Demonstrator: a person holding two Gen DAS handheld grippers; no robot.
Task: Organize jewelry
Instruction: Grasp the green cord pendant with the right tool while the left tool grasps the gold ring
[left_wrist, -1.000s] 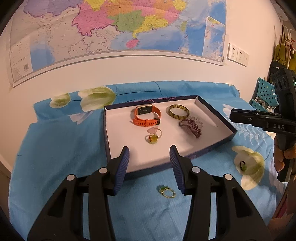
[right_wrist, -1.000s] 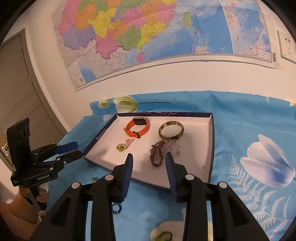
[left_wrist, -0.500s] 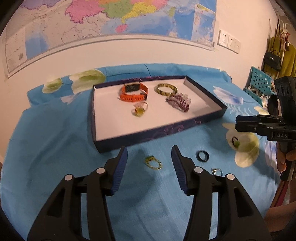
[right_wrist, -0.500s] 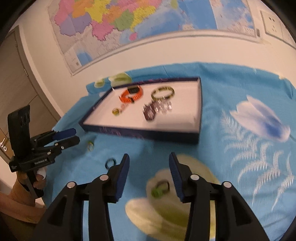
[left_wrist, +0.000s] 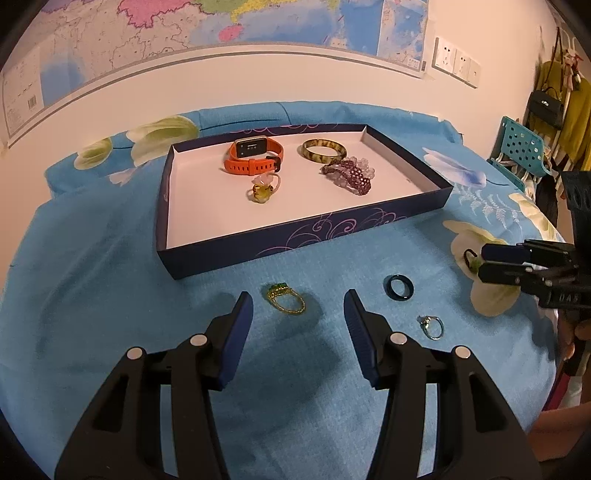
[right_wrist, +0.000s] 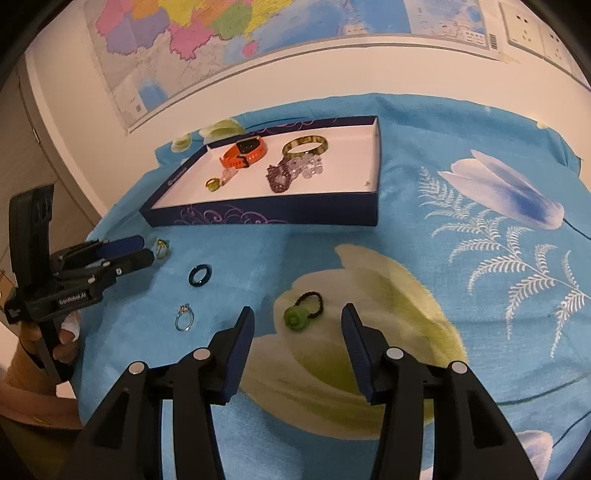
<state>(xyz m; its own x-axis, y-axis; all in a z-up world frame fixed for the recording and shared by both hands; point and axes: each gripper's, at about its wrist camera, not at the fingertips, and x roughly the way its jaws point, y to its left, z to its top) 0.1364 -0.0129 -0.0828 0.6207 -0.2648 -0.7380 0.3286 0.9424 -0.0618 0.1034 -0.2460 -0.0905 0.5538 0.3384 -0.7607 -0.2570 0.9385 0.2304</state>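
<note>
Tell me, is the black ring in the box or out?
Out. The black ring lies on the blue cloth, in front of the box, near a silver ring.

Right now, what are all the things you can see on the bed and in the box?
Box: 1, dark blue outside, white inside, on the blue cloth.
Watch: 1, orange, in the box, back left.
Bangle: 1, green-brown, in the box, back right.
Bead bracelet: 1, dark red and clear, in the box, in front of the bangle.
Flower ring: 1, yellow-green, in the box, in front of the watch.
Gold ring: 1, gold with green stone, on the cloth, ahead of the left gripper.
Dark ring: 1, dark blue, on the cloth.
Silver ring: 1, silver, on the cloth, near the dark ring.
Hair tie: 1, black with green button, ahead of the right gripper.
Cloth: 1, blue with flowers.
Map: 1, many colours, on the wall.
Left gripper: open.
Right gripper: open.
</note>
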